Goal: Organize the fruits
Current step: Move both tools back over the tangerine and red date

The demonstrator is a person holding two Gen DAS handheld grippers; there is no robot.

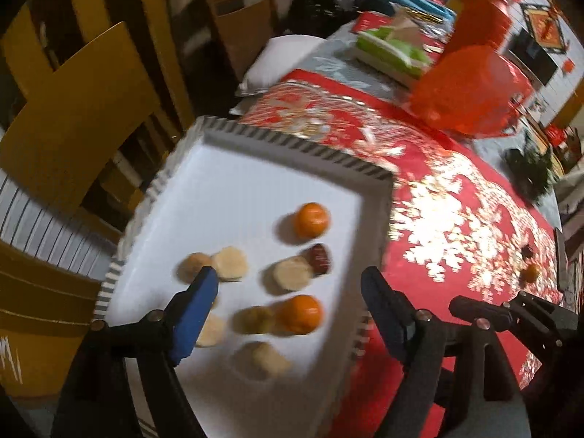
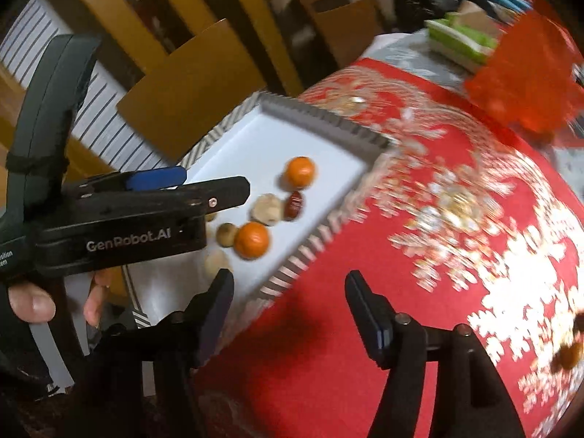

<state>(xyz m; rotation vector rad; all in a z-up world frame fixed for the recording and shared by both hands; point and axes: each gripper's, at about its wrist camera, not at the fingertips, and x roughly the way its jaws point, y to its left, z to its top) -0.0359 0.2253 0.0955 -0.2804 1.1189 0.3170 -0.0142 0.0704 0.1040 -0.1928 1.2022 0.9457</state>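
Note:
A white tray (image 1: 233, 182) with a striped rim lies on the red patterned cloth (image 1: 456, 219). It holds two oranges (image 1: 311, 220) (image 1: 301, 314), a dark red date (image 1: 319, 259), and several pale round fruits (image 1: 230, 262). My left gripper (image 1: 290, 284) is open and empty, just above the tray's near part. My right gripper (image 2: 288, 292) is open and empty over the tray's near right rim (image 2: 292, 273) and the cloth (image 2: 365, 255). The tray's fruits also show in the right wrist view, with an orange (image 2: 252, 239) nearest. The left gripper's body (image 2: 127, 215) fills the left there.
A small orange (image 1: 530, 273) and a dark fruit (image 1: 526, 252) lie on the cloth at far right. A red plastic bag (image 1: 471, 87), a green tissue pack (image 1: 394, 51) and a white pillow (image 1: 284, 58) sit further back. Wooden chairs (image 1: 80, 116) stand on the left.

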